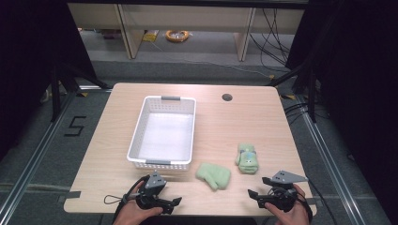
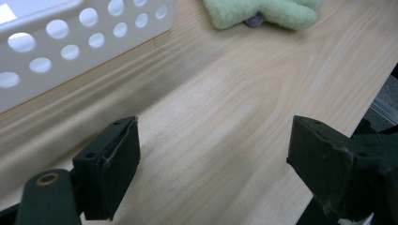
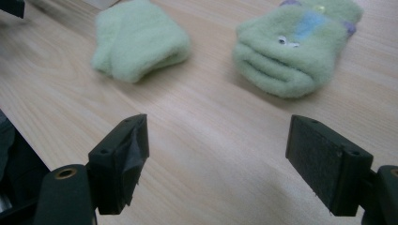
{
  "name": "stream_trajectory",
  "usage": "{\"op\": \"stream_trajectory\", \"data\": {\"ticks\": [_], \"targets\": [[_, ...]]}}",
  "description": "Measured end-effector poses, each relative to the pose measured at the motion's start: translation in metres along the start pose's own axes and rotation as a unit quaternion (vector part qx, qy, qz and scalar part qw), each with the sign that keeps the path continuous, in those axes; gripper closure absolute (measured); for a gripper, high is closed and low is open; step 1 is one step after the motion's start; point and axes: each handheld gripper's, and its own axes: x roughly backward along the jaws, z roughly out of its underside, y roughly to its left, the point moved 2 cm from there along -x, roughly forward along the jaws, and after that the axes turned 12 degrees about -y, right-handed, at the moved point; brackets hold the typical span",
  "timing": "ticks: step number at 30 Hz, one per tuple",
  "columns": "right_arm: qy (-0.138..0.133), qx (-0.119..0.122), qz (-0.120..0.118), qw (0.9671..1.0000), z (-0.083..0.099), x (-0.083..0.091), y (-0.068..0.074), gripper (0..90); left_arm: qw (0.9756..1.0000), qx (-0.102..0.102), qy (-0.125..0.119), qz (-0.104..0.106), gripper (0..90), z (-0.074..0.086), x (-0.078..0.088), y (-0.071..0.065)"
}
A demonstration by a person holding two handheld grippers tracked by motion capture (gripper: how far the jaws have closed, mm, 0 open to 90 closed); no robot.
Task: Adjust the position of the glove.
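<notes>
Two light green fleece mittens lie on the wooden table. The plain one (image 1: 213,175) (image 3: 138,44) (image 2: 263,11) rests near the basket's front right corner. The other mitten (image 1: 248,158) (image 3: 295,49), with blue and purple patches and small eyes, lies to its right. A white perforated basket (image 1: 163,131) (image 2: 70,42) stands left of centre with nothing in it. My left gripper (image 1: 170,205) (image 2: 213,171) is open over bare wood at the front edge, in front of the basket. At the front right, my right gripper (image 1: 259,187) (image 3: 216,164) is open too, its jaws facing both mittens.
A round cable hole (image 1: 227,97) sits in the table's far right part. Beyond the table stand shelf legs and loose cables (image 1: 277,42) on the floor. Bare wood lies between the two grippers along the front edge.
</notes>
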Motion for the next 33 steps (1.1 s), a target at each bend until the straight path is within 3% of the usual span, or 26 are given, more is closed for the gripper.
{"op": "stream_trajectory", "data": {"ticks": [5, 6, 9, 11, 14, 15, 16, 19, 20, 23, 25, 27, 33], "targets": [[0.001, -0.001, -0.003, 1.0000, 0.000, 0.000, 0.001, 26.1, 1.0000, 0.003, -0.002, -0.001, 16.8, 0.000, -0.001, 0.000], [-0.001, 0.010, -0.007, 0.9999, -0.001, 0.000, -0.001, 27.0, 1.0000, 0.003, -0.003, -0.001, 16.8, 0.000, -0.001, 0.000], [0.004, 0.013, -0.006, 0.9999, -0.001, 0.001, -0.001, 27.9, 1.0000, -0.003, 0.001, -0.004, 16.8, 0.000, -0.001, 0.000], [0.006, -0.001, -0.008, 0.9999, -0.001, 0.000, 0.003, 29.4, 1.0000, 0.002, 0.004, -0.005, 16.8, 0.001, -0.001, -0.001], [0.004, 0.013, -0.012, 0.9998, -0.002, 0.000, 0.001, 31.2, 1.0000, 0.002, -0.002, 0.001, 16.8, 0.000, -0.001, -0.002], [0.004, 0.000, -0.014, 0.9999, -0.002, 0.000, 0.003, 32.0, 1.0000, -0.003, 0.001, 0.007, 16.9, 0.000, -0.001, -0.002], [0.005, 0.013, -0.016, 0.9998, -0.003, 0.000, 0.002, 33.1, 0.9999, 0.012, -0.006, 0.004, 17.1, 0.000, -0.002, -0.004], [0.006, 0.007, -0.026, 0.9996, -0.005, -0.001, 0.005, 35.4, 1.0000, -0.003, -0.004, 0.006, 17.7, -0.003, -0.002, -0.004], [0.005, 0.023, -0.031, 0.9992, -0.009, -0.002, 0.006, 37.6, 0.9999, 0.010, -0.010, 0.006, 18.2, -0.003, -0.004, -0.006], [0.001, 0.043, -0.031, 0.9986, -0.017, -0.004, 0.008, 41.8, 0.9997, -0.003, -0.017, 0.018, 19.3, -0.010, -0.009, -0.011], [0.003, 0.048, -0.033, 0.9983, -0.019, -0.005, 0.009, 43.1, 0.9996, 0.007, -0.022, 0.015, 19.6, -0.011, -0.011, -0.014], [0.005, 0.067, -0.030, 0.9973, -0.026, -0.010, 0.011, 46.6, 0.9996, -0.005, -0.022, 0.017, 21.7, -0.015, -0.014, -0.016], [0.025, 0.071, -0.034, 0.9966, -0.036, -0.027, 0.018, 50.8, 0.9991, -0.030, -0.014, 0.025, 25.9, -0.023, -0.031, -0.022]]}}
